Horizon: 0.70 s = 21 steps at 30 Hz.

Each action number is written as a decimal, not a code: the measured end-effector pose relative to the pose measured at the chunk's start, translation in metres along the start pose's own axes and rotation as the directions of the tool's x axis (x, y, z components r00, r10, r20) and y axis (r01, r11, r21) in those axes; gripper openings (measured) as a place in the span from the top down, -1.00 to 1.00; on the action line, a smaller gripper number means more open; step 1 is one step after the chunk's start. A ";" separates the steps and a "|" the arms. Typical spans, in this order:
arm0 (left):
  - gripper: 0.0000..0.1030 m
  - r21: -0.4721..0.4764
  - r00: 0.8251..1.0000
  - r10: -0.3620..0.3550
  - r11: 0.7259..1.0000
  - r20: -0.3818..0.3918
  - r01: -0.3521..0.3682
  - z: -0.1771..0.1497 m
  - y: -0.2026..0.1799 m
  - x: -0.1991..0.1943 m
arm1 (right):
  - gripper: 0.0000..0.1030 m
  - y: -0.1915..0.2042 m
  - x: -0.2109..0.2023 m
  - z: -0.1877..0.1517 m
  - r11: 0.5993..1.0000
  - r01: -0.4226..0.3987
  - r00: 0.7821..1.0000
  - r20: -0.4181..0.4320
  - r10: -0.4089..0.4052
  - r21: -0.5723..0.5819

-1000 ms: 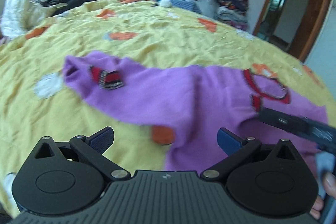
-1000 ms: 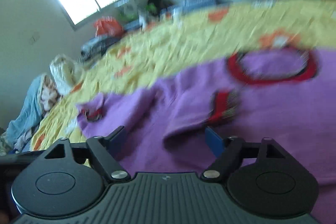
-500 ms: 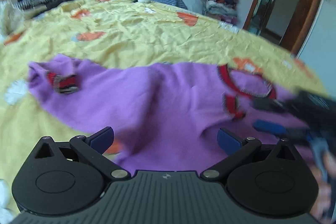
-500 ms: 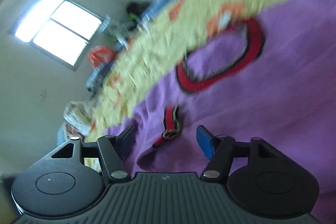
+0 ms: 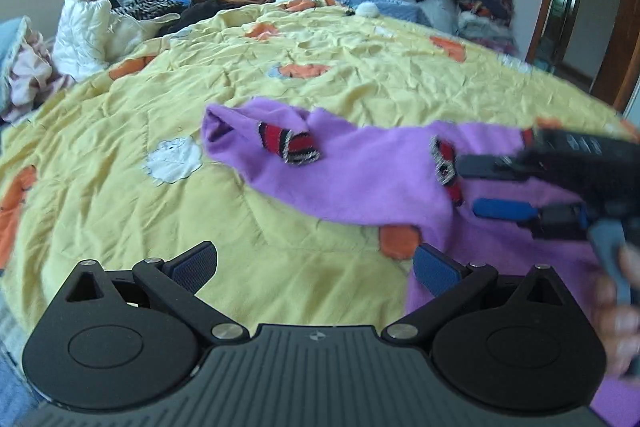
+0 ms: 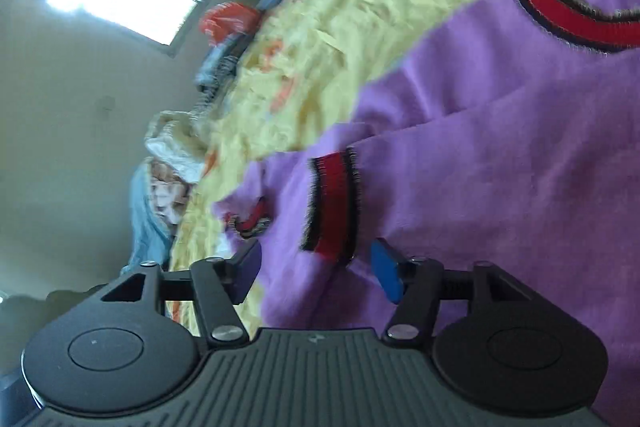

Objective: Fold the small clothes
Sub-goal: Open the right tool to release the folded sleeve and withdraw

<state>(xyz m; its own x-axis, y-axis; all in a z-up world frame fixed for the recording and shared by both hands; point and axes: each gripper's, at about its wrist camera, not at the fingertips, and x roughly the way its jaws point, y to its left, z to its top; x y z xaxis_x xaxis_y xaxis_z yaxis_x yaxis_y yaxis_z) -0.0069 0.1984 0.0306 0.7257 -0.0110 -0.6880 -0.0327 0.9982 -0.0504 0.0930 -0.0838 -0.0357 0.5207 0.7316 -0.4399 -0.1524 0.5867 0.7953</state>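
The right gripper (image 6: 316, 267) stands about half spread, rolled on its side, with the red-striped cuff (image 6: 334, 207) of the near sleeve just ahead between its jaws; the pads do not visibly press on cloth, so nothing is pinched yet. The left gripper (image 5: 316, 263) is spread wide and empty, over bare yellow quilt (image 5: 120, 187) with the sweater's edge by its right pad.

If the right jaws shut here they may catch only the fuzzy cuff edge, or two layers at once, and drag the sleeve crooked. Motion blur suggests a fast approach, which could bunch the knit.

The purple sweater (image 5: 360, 179) lies flat on the quilt. In the left wrist view its long axis runs from 10 o'clock, where the far sleeve cuff (image 5: 290, 145) ends, toward 4 o'clock, with the collar (image 6: 568, 7) toward 3 o'clock.
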 end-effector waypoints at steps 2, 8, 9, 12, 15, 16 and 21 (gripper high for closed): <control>-1.00 -0.025 0.999 -0.047 0.999 0.019 0.048 0.007 -0.003 0.000 | -0.18 0.005 -0.022 -0.003 0.996 0.056 0.997 0.065 -0.052 -0.065; -1.00 -0.015 0.960 -0.279 0.960 0.028 0.280 0.027 -0.048 0.039 | -0.31 -0.021 -0.110 -0.004 0.920 0.369 0.907 0.267 -0.326 -0.130; -1.00 -0.004 0.963 -0.269 0.963 0.010 0.269 0.029 -0.058 0.050 | -0.46 -0.029 -0.121 -0.005 0.904 0.409 0.890 0.274 -0.364 -0.126; -1.00 0.059 0.967 -0.254 0.965 -0.011 0.254 0.024 -0.079 0.076 | -0.47 -0.053 -0.147 -0.010 0.832 0.542 0.819 0.296 -0.492 -0.116; -1.00 0.065 0.965 -0.262 0.963 -0.023 0.262 0.015 -0.074 0.094 | -0.46 -0.078 -0.175 -0.017 0.834 0.542 0.816 0.304 -0.491 -0.107; -1.00 0.072 0.981 -0.194 0.978 -0.015 0.195 0.013 -0.069 0.100 | -0.46 -0.081 -0.181 -0.018 0.825 0.554 0.809 0.307 -0.502 -0.109; -1.00 0.035 0.999 -0.014 0.999 0.032 0.013 0.018 -0.020 0.113 | -0.46 -0.095 -0.203 -0.018 0.792 0.597 0.778 0.329 -0.535 -0.125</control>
<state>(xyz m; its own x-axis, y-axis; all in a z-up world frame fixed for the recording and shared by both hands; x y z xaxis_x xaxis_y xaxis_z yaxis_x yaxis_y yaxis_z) 0.0882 0.1787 -0.0336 0.7479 -0.0229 -0.6634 0.0005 0.9994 -0.0339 -0.0135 -0.2818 -0.0301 0.7633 0.1411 -0.6304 0.0854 0.9452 0.3150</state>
